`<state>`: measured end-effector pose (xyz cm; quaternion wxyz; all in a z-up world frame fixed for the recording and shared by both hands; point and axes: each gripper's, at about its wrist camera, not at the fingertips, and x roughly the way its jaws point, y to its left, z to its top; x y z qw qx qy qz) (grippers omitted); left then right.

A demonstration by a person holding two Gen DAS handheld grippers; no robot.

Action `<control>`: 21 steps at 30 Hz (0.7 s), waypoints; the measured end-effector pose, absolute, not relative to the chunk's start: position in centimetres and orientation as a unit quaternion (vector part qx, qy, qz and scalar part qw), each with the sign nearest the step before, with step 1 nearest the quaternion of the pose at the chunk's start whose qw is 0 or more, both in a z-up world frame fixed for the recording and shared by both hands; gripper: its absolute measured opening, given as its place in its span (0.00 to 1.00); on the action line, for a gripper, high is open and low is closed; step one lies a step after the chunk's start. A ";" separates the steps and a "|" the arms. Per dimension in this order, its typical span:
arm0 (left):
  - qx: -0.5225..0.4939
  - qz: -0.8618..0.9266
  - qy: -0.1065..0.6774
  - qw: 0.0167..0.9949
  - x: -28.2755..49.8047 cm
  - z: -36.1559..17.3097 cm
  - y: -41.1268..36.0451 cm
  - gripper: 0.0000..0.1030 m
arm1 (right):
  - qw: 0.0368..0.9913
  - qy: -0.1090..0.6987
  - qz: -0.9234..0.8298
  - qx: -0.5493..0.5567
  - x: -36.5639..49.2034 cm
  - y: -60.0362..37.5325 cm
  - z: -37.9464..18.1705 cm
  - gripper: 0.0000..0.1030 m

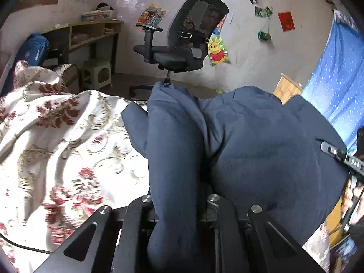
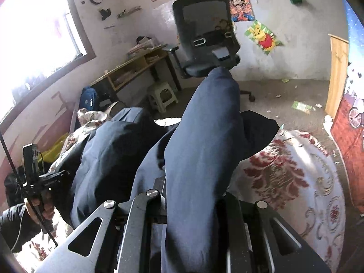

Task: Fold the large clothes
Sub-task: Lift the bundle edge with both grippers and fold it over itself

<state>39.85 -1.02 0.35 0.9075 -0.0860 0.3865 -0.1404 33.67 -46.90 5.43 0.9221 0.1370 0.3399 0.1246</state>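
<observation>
Garment (image 1: pixel 261 141) gripped by both grippers above the bedspread (image 1: pixel 68 136).
A fold is clamped in the left gripper (image 1: pixel 176 207); another in the right gripper (image 2: pixel 193 202). A chair (image 1: pixel 182 45) is seen beyond the bedspread.

A dark navy garment (image 1: pixel 261 141) is hanging bunched in thick folds, lifted above a floral bedspread (image 1: pixel 68 141).

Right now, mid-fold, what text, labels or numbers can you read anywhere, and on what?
"BAS": partial white lettering on the right gripper body, cut off at the frame edge.
Wall posters: pictures only, no legible words.
Red card on wall: too blurred to read.
Navy garment: no visible label.
Blue bag: white marks too small to read.
</observation>
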 end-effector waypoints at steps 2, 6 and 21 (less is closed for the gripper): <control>-0.095 -0.142 0.386 0.906 40.6 -0.2 -1.8 0.14 | 0.927 0.332 0.112 0.133 33.8 -47.6 5.7 0.15; -0.090 -0.133 0.393 0.905 41.9 -2.1 -3.2 0.14 | 0.930 0.332 0.084 0.135 34.6 -49.3 4.5 0.15; -0.053 -0.090 0.435 0.894 42.1 -4.7 -3.6 0.34 | 0.914 0.384 0.000 0.131 35.1 -51.9 -3.4 0.45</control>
